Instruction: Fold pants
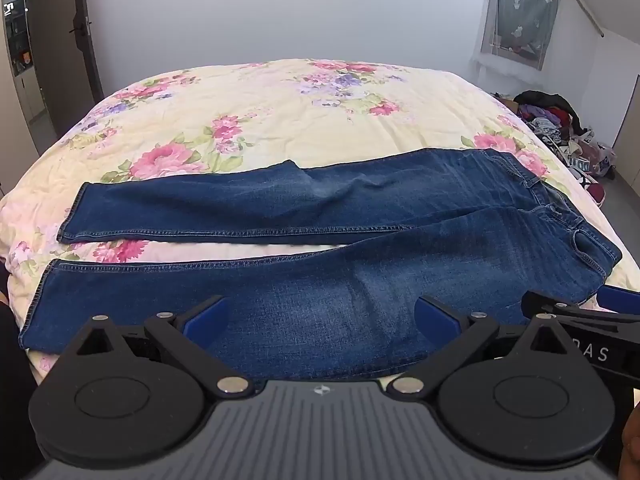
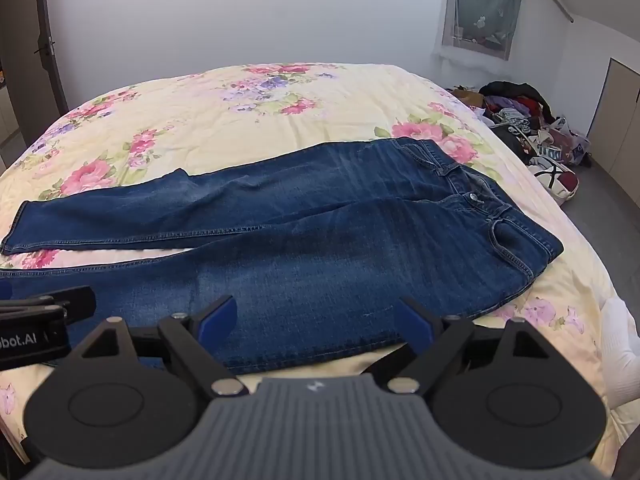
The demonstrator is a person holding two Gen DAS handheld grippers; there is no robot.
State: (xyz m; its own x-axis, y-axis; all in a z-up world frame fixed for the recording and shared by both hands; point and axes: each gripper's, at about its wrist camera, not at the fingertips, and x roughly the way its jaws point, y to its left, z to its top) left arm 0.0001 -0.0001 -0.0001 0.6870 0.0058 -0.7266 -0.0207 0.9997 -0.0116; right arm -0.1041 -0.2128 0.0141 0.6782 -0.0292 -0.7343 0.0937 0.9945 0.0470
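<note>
A pair of blue jeans lies flat across the floral bedspread, waistband at the right, both leg cuffs at the left, legs slightly spread. They also show in the right wrist view. My left gripper is open and empty, hovering over the near leg around the knee. My right gripper is open and empty, hovering over the near thigh by the front edge. Each gripper shows at the edge of the other's view: the right gripper and the left gripper.
The bed's floral cover stretches back to a white wall. A pile of clothes and bags lies on the grey floor to the right of the bed. A curtained window is at the upper right, a dark door at the left.
</note>
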